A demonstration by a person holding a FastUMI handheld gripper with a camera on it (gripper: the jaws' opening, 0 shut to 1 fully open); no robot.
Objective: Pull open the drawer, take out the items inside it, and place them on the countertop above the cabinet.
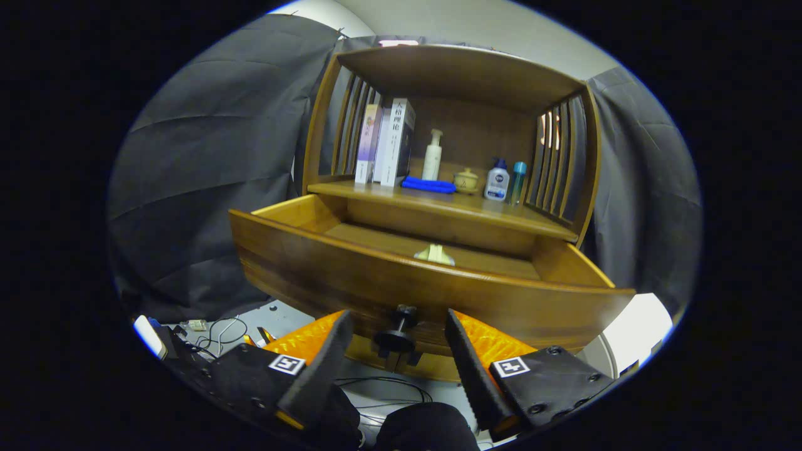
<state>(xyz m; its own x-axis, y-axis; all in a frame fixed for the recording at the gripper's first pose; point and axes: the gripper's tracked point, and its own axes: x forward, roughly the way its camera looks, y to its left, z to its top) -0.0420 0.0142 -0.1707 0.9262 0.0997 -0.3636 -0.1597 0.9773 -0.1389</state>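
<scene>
The wooden cabinet's drawer [401, 275] stands pulled out toward me. Inside it, near the drawer's front wall, lies a pale cream item [434, 254], partly hidden by that wall. A dark round knob [399, 329] sticks out of the drawer front. My gripper [398, 326] is open, with one finger on each side of the knob and a gap to it on both sides. Above the drawer runs the countertop [438, 203], a wooden shelf under a hutch.
On the countertop stand several books [385, 143], a white pump bottle [432, 155], a blue cloth [428, 184], a small yellow jar [466, 180], a white bottle [497, 180] and a teal bottle [518, 181]. Cables [219, 331] lie on the floor below left.
</scene>
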